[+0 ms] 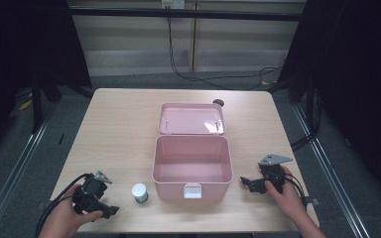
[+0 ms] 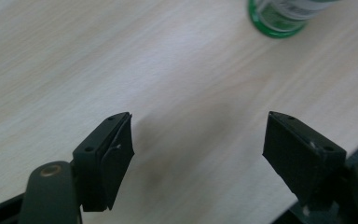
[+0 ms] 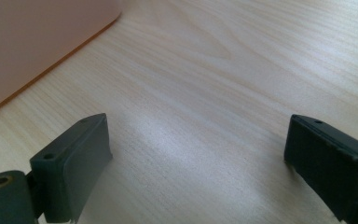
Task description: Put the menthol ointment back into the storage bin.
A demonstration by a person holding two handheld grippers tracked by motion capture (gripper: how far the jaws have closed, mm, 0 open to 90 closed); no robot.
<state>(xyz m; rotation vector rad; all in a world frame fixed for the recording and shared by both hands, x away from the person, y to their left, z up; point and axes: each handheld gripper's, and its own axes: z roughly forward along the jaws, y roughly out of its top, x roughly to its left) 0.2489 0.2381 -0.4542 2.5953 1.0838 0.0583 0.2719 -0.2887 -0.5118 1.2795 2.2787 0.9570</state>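
A small green bottle (image 1: 139, 193) with a white cap stands on the table just left of the pink box (image 1: 192, 185), whose lid (image 1: 191, 119) lies folded back behind it. The box looks empty inside. My left gripper (image 1: 109, 201) is held near the front left edge, a short way left of the bottle, open with nothing between its jaws (image 2: 198, 126). The bottle's green base (image 2: 279, 16) shows ahead of it, to the upper right. My right gripper (image 1: 248, 184) is right of the box, pointing at it, open over bare wood (image 3: 199, 135). The box wall (image 3: 28, 46) shows at the left.
The light wooden table (image 1: 119, 129) has bare room to the left of and behind the box. A small dark round object (image 1: 219, 103) lies behind the lid. Cables run across the floor beyond the table's far edge.
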